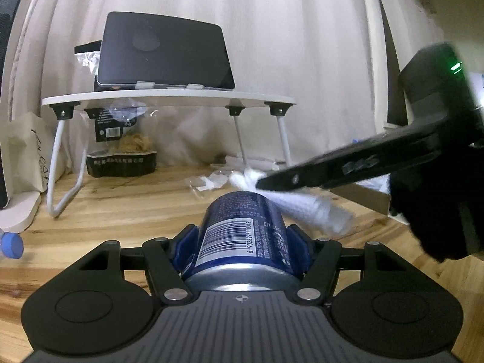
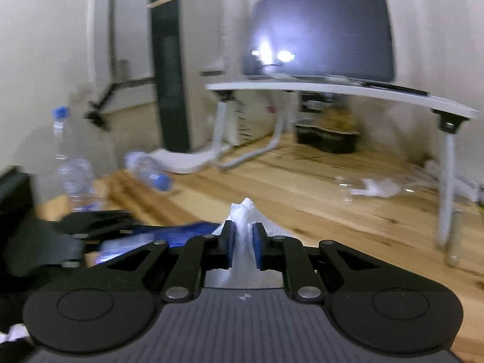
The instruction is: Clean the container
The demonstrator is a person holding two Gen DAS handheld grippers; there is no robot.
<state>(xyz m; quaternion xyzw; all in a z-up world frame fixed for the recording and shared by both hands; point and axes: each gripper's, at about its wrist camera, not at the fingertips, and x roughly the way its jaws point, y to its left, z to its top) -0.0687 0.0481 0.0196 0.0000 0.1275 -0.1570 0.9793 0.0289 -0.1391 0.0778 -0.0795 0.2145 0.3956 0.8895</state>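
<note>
**Can clamped in left claw, tissue wad wiping it from the right**

Left gripper [image 1: 243, 242]: 2 blue pads clenched on the sides of the blue can [image 1: 242, 236], barcode up, can lying along the fingers and pointing away from the camera. Held that way so the far end and upper side stay exposed for wiping. Can is off the wooden table [image 1: 121, 211], above its near part.

Right gripper [image 2: 242, 242]: pinched tight on a white tissue wad [image 2: 243, 236], wad sticking out past the tips so paper, not plastic, meets the can. In the left view the tissue [image 1: 302, 208] lies against the can's upper right side, near its far end; contact looks real but blur hides the exact spot.

Judgement: mid-wipe.

Further out: small white lap desk [image 1: 169, 98] with a dark laptop [image 1: 165, 53] toward the table's back edge, crumpled tissues [image 1: 211, 181] near its legs, 2 clear bottles [image 2: 72, 163] toward the left edge.
</note>
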